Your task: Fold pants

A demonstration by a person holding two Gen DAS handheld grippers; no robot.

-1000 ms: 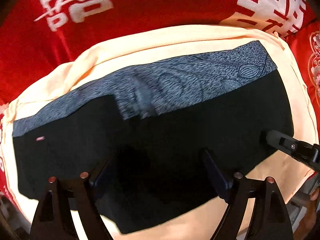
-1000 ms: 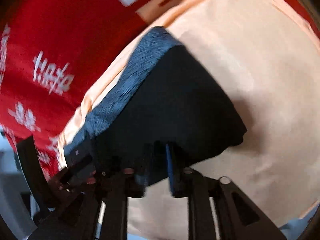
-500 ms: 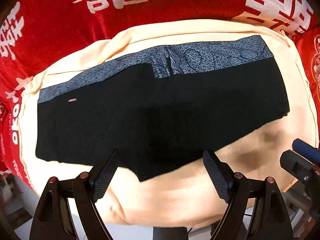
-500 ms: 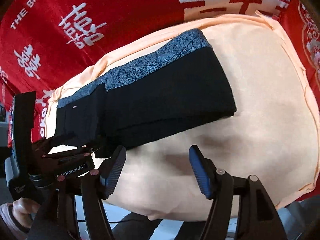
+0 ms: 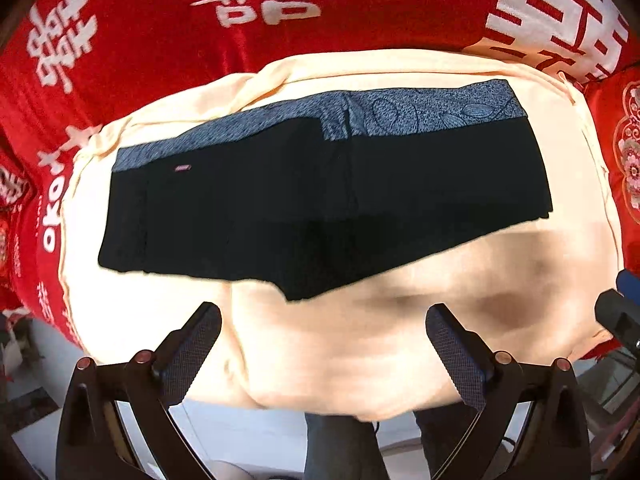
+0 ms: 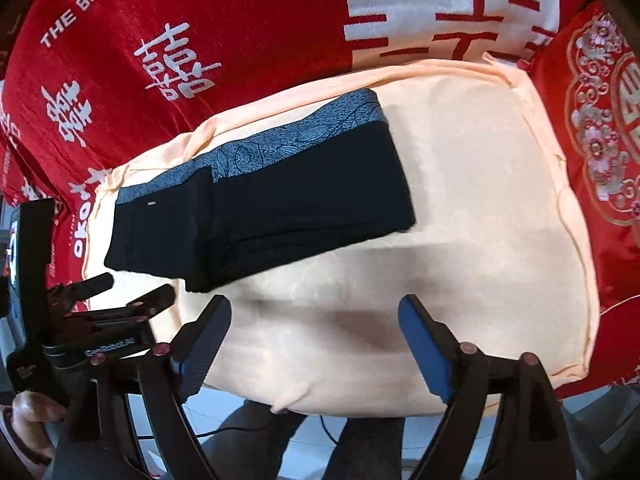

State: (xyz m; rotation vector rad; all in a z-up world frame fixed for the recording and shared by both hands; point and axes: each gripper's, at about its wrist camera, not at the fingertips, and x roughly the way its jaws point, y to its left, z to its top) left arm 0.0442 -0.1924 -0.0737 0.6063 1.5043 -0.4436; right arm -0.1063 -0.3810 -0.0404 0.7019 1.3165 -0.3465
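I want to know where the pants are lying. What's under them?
The black pants lie on a cream cloth, which lies over a red cloth with white characters. The part of the cream cloth right beneath them is hidden.

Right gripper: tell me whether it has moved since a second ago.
Yes. The right gripper has lifted up and back off the pants, jaws just opening, now empty over the cream cloth.

Red bedspread [image 5: 168, 40] — cream cushion [image 5: 360, 340] on it, bearing folded pants [image 5: 320, 200].
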